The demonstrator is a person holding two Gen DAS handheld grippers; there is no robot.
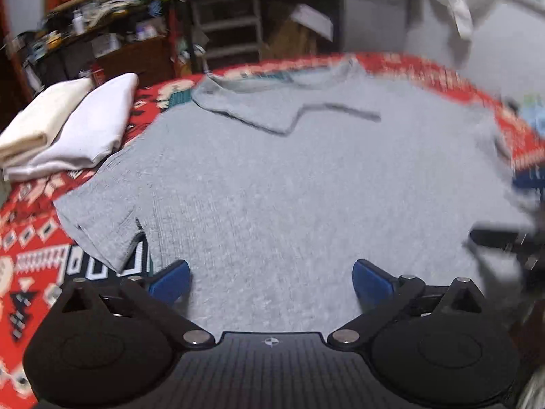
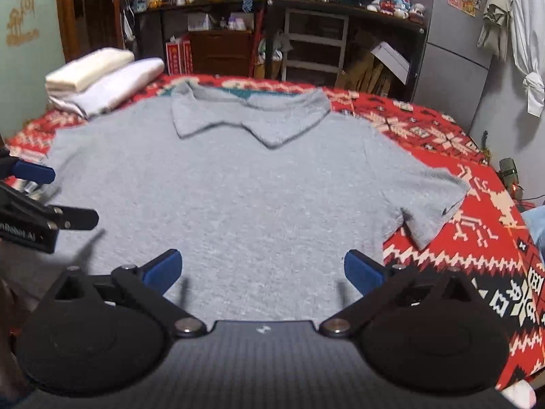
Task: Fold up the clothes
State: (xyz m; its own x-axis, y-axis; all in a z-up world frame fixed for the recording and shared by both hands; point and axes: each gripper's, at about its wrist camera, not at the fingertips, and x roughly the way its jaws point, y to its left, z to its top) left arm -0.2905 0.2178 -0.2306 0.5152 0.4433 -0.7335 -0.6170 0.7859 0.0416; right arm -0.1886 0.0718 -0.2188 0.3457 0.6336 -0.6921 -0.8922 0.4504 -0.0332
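Grey polo shirt [image 2: 238, 187] of soft, matt, flecked knit cloth, lying on a woven red patterned blanket [image 2: 442, 156]; matt black plastic gripper arms (shiny metal pivot pins) with smooth blue pads [image 2: 163, 269]

White lettering on the black body of the left gripper [image 2: 51, 191], seen at the edge of the right wrist view, reads partly "Robot AI"; its first letters are cut off. Nothing else is legible.

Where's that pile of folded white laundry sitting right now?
The folded white stack sits at the far left corner of the red patterned blanket, just beyond the left sleeve of the spread grey polo shirt.
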